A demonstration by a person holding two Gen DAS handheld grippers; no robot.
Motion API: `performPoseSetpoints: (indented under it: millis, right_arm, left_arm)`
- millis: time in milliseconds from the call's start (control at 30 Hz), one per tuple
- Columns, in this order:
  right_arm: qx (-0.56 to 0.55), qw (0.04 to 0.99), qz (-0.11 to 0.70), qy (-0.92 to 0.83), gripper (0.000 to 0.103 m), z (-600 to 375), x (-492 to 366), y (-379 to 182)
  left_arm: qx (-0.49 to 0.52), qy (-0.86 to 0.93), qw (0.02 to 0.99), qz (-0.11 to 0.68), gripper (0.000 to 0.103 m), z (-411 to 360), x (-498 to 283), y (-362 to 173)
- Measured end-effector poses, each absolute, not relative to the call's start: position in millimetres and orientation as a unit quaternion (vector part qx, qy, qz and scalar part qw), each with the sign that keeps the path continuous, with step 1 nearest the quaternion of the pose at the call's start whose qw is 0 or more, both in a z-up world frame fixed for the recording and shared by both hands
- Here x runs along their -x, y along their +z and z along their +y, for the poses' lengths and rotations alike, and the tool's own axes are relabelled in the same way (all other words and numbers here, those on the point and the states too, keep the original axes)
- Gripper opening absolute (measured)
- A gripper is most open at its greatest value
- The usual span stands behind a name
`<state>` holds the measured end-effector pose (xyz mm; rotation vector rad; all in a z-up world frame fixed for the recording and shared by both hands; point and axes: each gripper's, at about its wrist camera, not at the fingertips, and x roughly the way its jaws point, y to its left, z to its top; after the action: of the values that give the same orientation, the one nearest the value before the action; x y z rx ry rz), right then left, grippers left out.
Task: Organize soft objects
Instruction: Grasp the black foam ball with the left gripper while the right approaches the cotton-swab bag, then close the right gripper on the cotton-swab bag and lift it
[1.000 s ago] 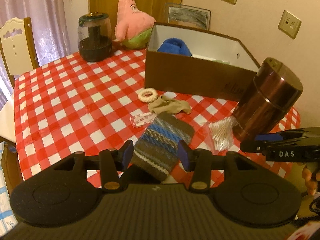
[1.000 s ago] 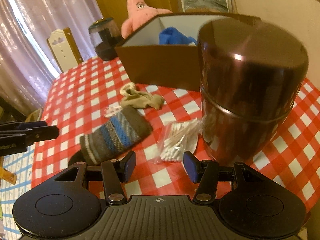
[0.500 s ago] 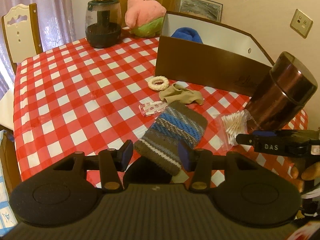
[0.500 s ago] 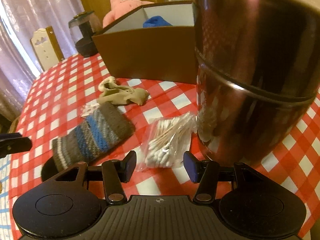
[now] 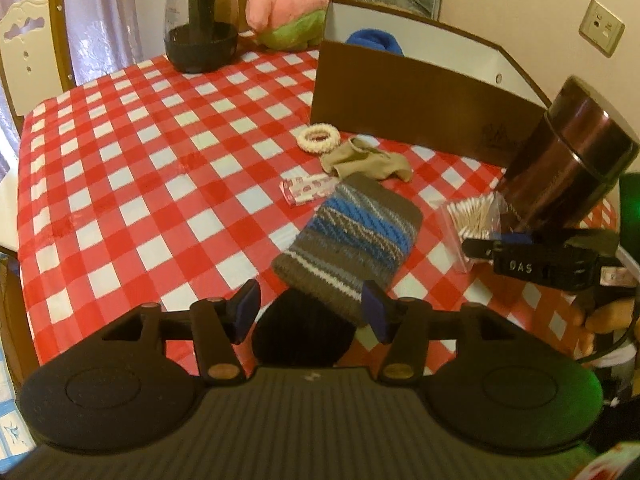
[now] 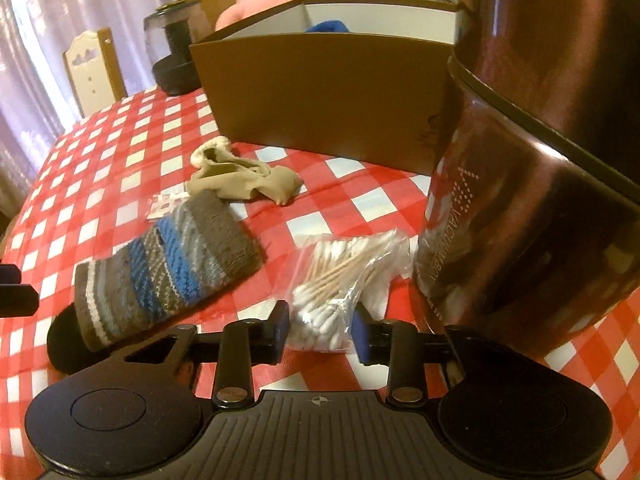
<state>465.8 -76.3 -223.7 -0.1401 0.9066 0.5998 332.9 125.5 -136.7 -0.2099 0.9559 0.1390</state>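
Note:
A striped grey-and-blue knit sock [image 5: 352,236] lies on the checked tablecloth, its cuff end resting on a black disc [image 5: 304,332]. My left gripper [image 5: 310,314] hovers over that cuff. Its jaws are opening, and the cuff sits between them with a gap on the left side. A beige sock [image 5: 368,162] and a white scrunchie [image 5: 318,139] lie beyond. My right gripper [image 6: 320,330] is closing on a bag of cotton swabs [image 6: 332,280], and both pads touch the bag's sides. The brown box [image 5: 400,92] holds a blue soft item [image 5: 376,42].
A tall brown canister [image 6: 540,160] stands just right of the swab bag. A small flat packet [image 5: 306,192] lies by the striped sock. A dark glass jar [image 5: 200,32] and a pink star plush [image 5: 284,8] stand at the back. A chair [image 5: 28,40] is at the table's left.
Both grippers have come down closer to the table. The right jaws have narrowed onto the swab bag. The left jaws have widened a little over the sock's cuff.

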Motion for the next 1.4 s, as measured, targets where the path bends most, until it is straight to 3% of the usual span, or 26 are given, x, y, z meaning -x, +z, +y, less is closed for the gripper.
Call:
performPoseSetpoints:
  millis: [167, 467, 800, 1400]
  right_arm:
    - [0.082, 0.83, 0.44, 0.334, 0.028, -80, -458, -222]
    - [0.098, 0.8, 0.466, 0.365, 0.028, -90, -440, -221]
    - [0.077, 0.801, 0.482, 0.346, 0.058, -94, -441, -221]
    - [0.1, 0.807, 0.478, 0.332, 0.075, -90, -443, -224]
  left_arm:
    - [0.102, 0.056, 0.873, 0.474, 0.054, 127, -330, -147]
    - [0.063, 0.036, 0.868, 0.491, 0.064, 118, -329, -168]
    - [0.003, 0.02, 0.859, 0.512, 0.068, 113, -340, -193]
    - [0.014, 0.054, 0.862, 0.504, 0.063, 111, -321, -198]
